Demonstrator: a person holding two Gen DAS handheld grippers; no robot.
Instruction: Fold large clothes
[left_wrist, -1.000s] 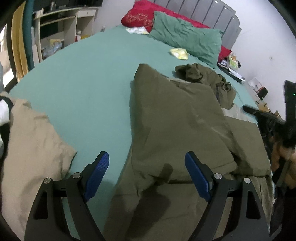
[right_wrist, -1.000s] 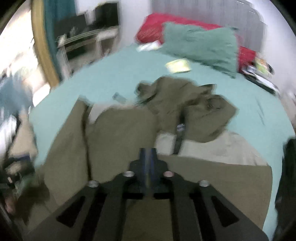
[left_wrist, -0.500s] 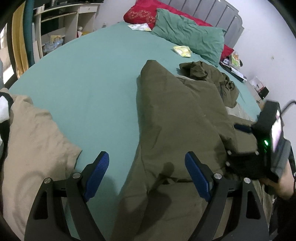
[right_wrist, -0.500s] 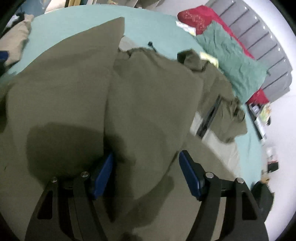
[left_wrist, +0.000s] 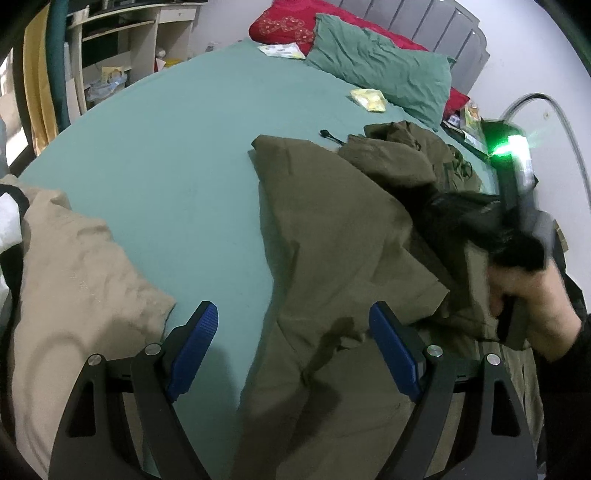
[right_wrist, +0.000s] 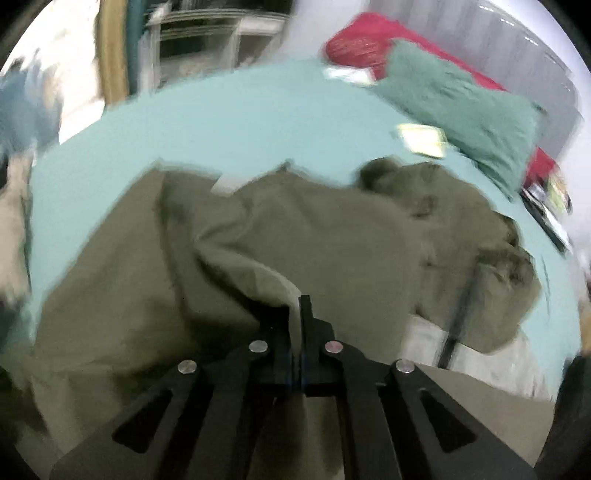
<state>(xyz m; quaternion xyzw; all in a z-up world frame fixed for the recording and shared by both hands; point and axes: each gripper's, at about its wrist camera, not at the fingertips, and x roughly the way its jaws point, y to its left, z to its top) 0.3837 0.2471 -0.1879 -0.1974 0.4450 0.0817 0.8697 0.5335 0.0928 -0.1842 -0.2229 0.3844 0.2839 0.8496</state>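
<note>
Right gripper (right_wrist: 295, 314) is clamped tight on a fold of the olive-green jacket (left_wrist: 343, 236), fabric pinched between its closed fingers, with the person's hand (left_wrist: 532, 302) wrapped round the handle at the garment's right edge. Left gripper (left_wrist: 291, 343) hangs wide apart and empty over the jacket's near edge. The jacket lies sprawled across the teal bed sheet (left_wrist: 177, 155), its hood bunched towards the green pillow (left_wrist: 384, 70), beige bedding (left_wrist: 74, 280) off to the left.
</note>
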